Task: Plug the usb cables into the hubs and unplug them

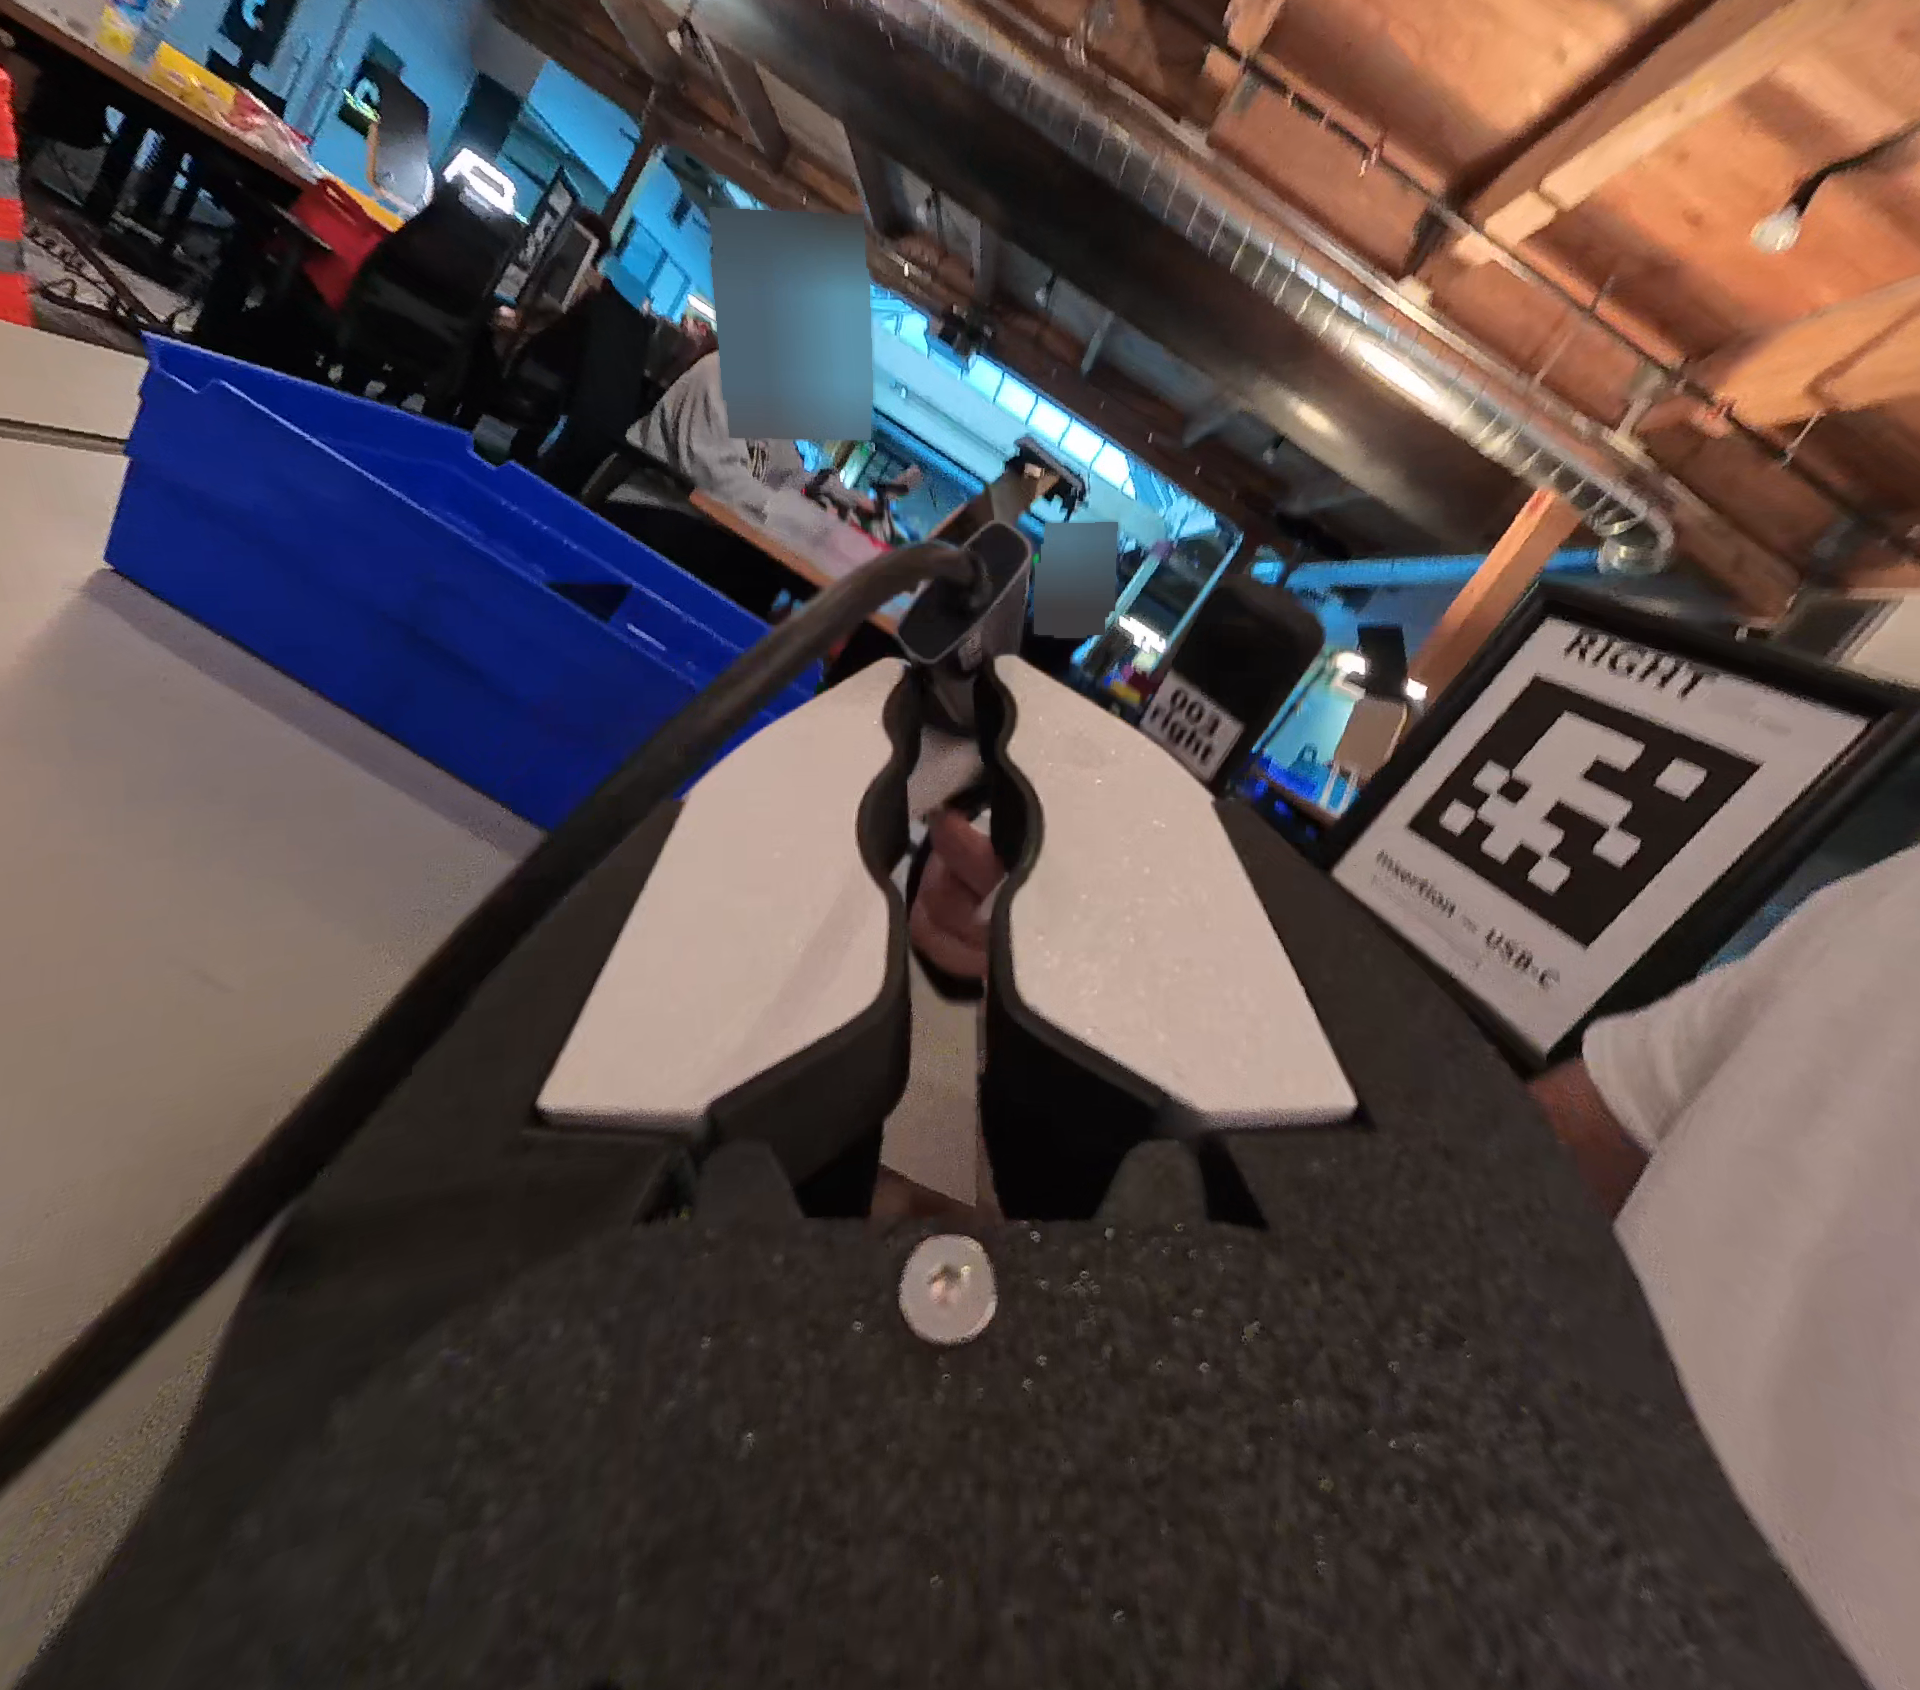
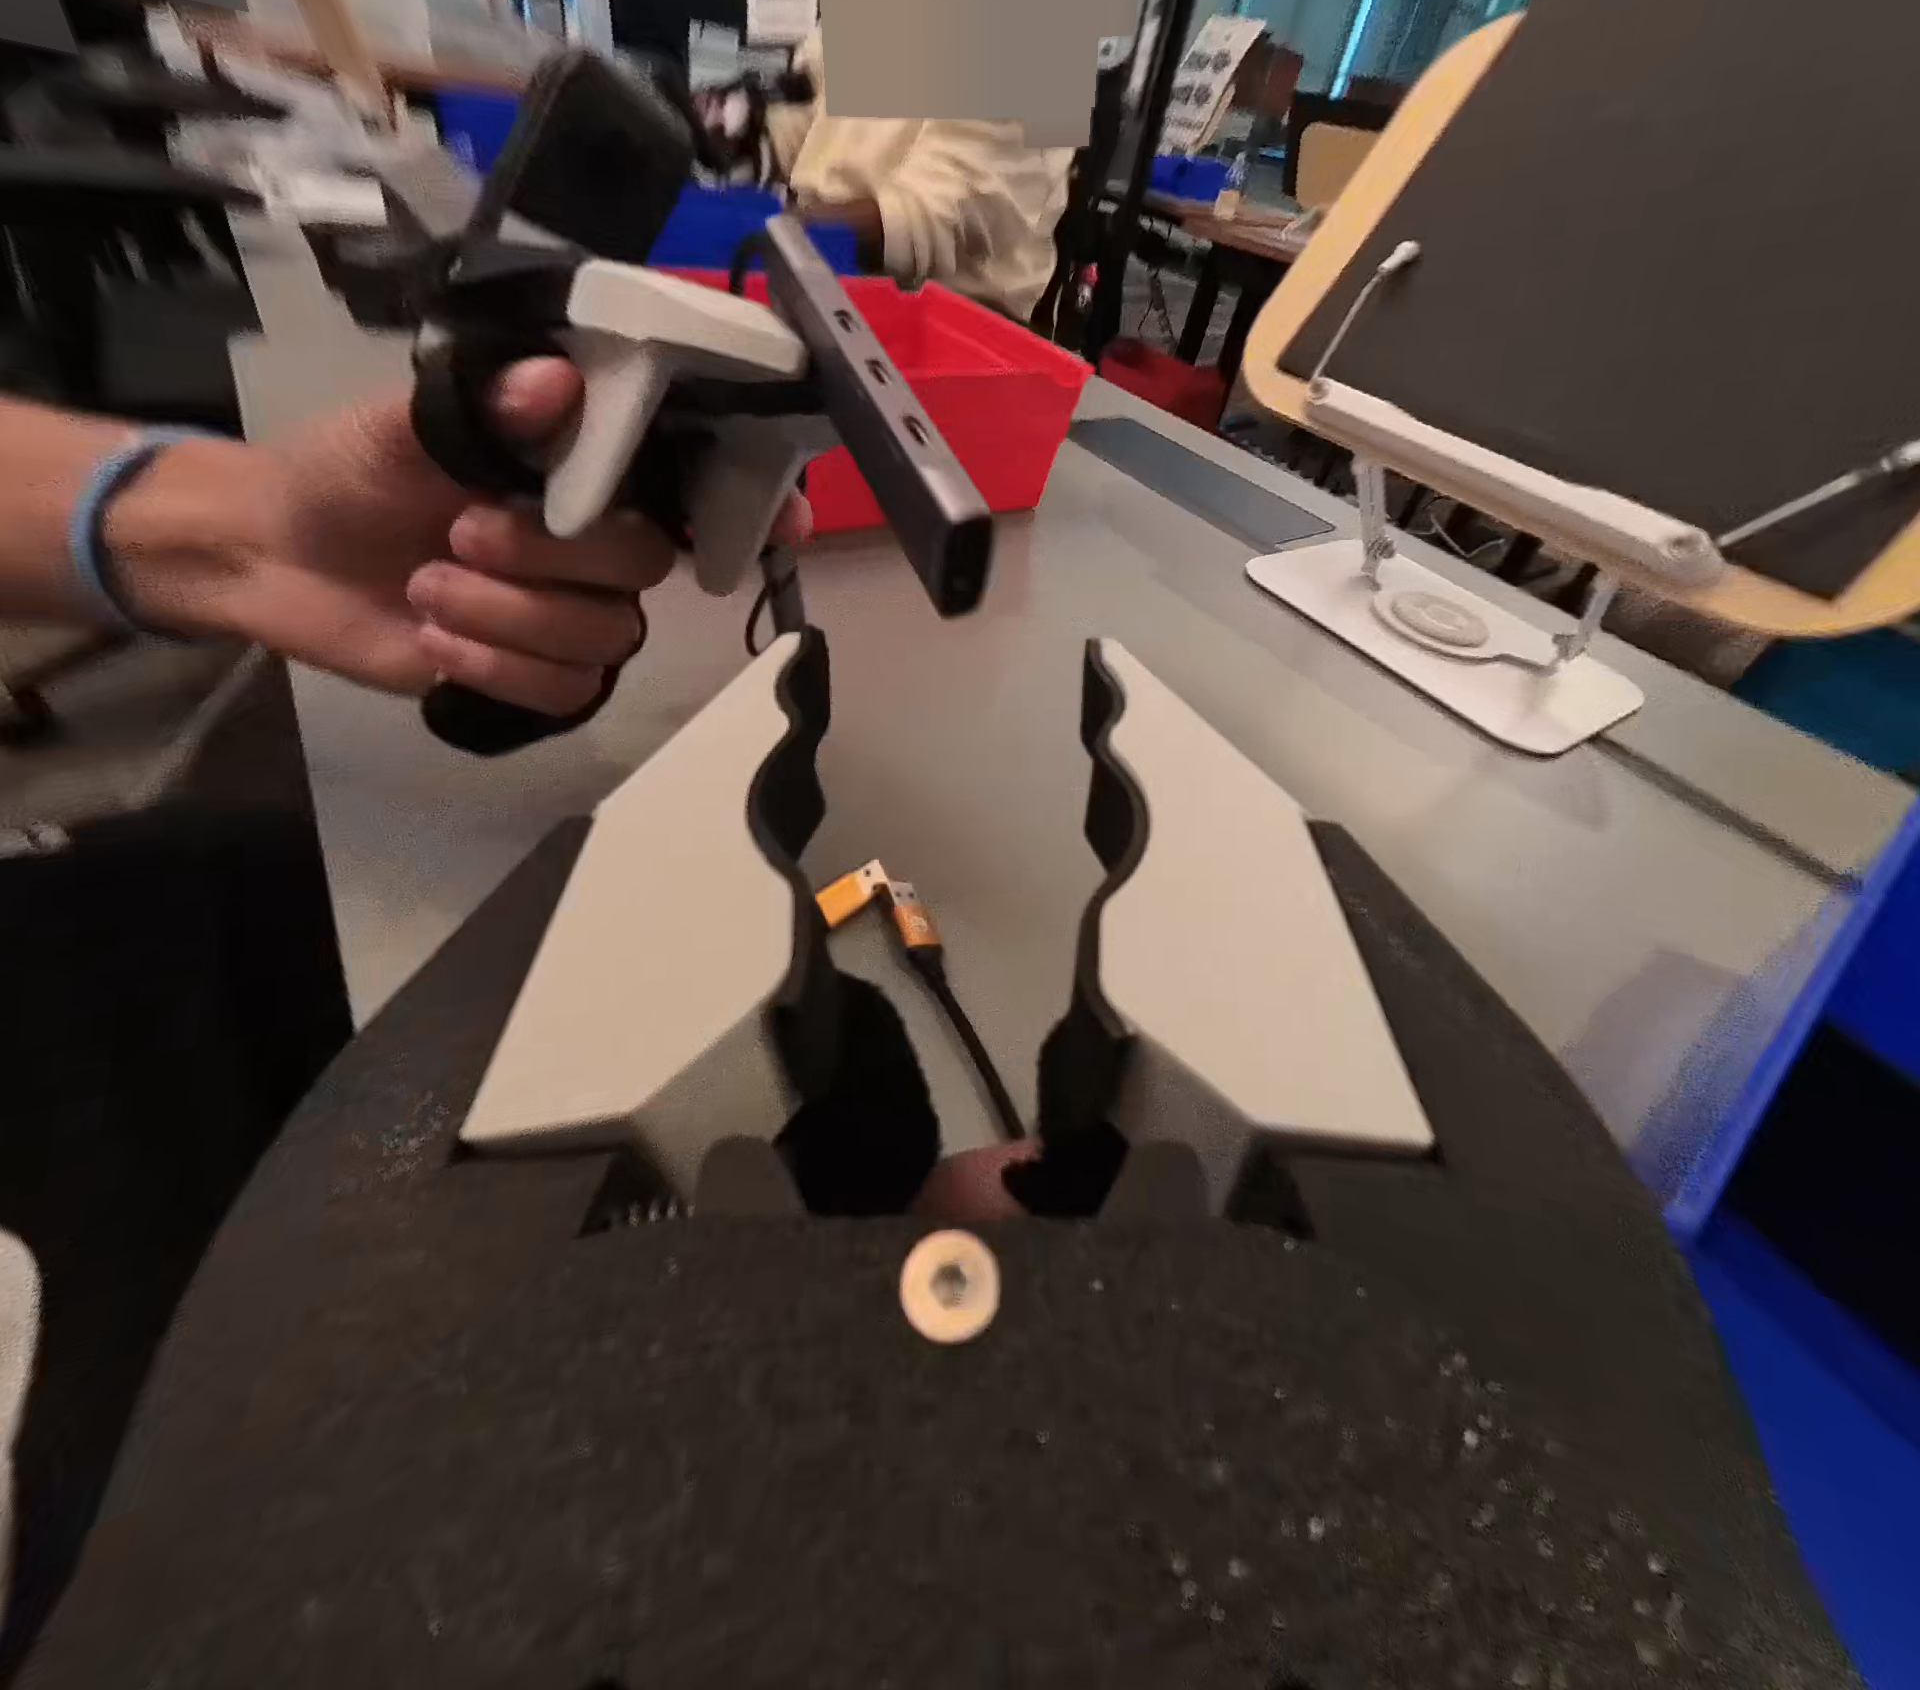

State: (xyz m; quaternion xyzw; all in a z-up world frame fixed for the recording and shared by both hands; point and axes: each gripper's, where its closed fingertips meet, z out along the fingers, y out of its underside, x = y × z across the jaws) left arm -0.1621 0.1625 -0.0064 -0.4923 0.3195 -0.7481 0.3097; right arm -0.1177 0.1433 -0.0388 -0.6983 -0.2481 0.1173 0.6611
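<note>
USB hub (image 2: 881,416): one, a dark grey bar, pinched crosswise at the fingertips of the left gripper (image 1: 951,684), clenched on it. Three small ports counted along its side face in the right wrist view, plus one slot on the near end. Tilted, near end lower and toward the right, held in the air above the grey table (image 2: 1299,809). One black cable (image 1: 727,710) running from the hub's far end back along the left side of the left gripper. One hand (image 2: 416,539) wrapped around that gripper's handle, a blue band on the wrist.

Right gripper (image 2: 954,651): released, jaws spread wide, holding nothing. Hub beyond and above its fingertips, apart from them, nearer the left fingertip than the right. Between the spread jaws, lying on the table: two orange-sleeved USB plugs (image 2: 896,905), touching each other, with one black lead trailing toward the gripper body.

Around: one red bin (image 2: 966,393) on the table behind the hub; one blue bin (image 1: 395,560) far left in the left wrist view; one black-framed marker card (image 1: 1590,809) standing at the right; one dark panel on a white stand (image 2: 1455,653), far right.
</note>
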